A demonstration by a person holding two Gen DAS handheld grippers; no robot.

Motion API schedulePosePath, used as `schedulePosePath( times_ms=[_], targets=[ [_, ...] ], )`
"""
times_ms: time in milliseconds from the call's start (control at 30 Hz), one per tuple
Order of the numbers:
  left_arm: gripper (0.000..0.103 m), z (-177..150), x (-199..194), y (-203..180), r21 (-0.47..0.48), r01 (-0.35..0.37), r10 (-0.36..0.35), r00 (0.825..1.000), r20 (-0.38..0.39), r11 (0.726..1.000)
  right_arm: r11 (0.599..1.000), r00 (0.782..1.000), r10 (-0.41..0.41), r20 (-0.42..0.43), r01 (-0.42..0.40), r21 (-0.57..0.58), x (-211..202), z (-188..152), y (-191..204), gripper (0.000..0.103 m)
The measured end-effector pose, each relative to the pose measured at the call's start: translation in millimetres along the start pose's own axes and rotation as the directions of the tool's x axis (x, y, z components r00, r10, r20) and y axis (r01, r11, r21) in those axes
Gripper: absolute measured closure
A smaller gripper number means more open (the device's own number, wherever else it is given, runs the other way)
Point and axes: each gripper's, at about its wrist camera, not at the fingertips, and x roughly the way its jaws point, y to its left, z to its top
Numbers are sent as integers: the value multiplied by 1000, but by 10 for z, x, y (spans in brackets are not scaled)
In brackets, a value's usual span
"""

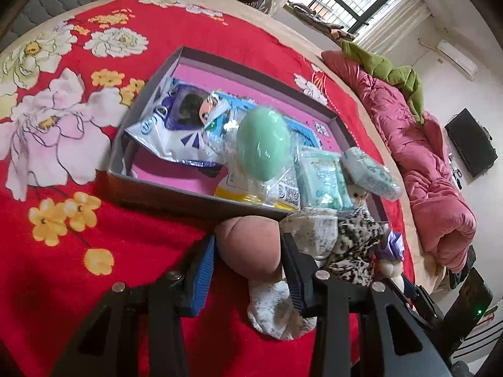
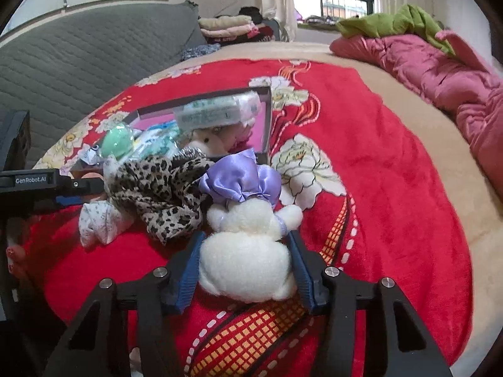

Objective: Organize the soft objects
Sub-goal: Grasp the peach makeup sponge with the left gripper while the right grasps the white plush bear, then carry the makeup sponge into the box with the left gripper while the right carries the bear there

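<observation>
The white plush toy (image 2: 248,251) fills the right gripper (image 2: 245,245), body between both blue pads, which press its sides; light and squashy, it looks best taken around the body, not by the purple bow (image 2: 242,179). It lies on the red blanket (image 2: 393,172) just in front of the grey box (image 1: 147,194). The left gripper (image 1: 248,257) pinches a soft brown stuffed piece (image 1: 251,248) just before the box's near wall, beside the leopard cloth (image 1: 352,245).

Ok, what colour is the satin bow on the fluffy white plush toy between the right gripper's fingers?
Lilac purple satin bow, clearest in the right wrist view.
</observation>
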Motion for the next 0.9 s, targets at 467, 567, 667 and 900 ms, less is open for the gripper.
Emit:
schedulePosePath(
  times_ms=[467, 567, 667, 900],
  targets=[
    [61, 49, -433, -134, 57, -63, 57, 993, 100, 996, 999, 992, 13, 122, -8, -41, -361, 135, 148, 49],
    [61, 65, -496, -123, 58, -63, 56, 992, 115, 996, 998, 990, 23, 141, -15, -56, -415, 181, 238, 49],
    [61, 106, -550, -84, 55, -70, 62, 989, 132, 996, 997, 987, 34, 159, -23, -76, -458, 237, 336, 49],
    [61, 240, -610, 37, 39, -80, 73, 986, 148, 996, 997, 985, 49, 164, -37, -75, -429, 392, 504, 49]
  ],
)
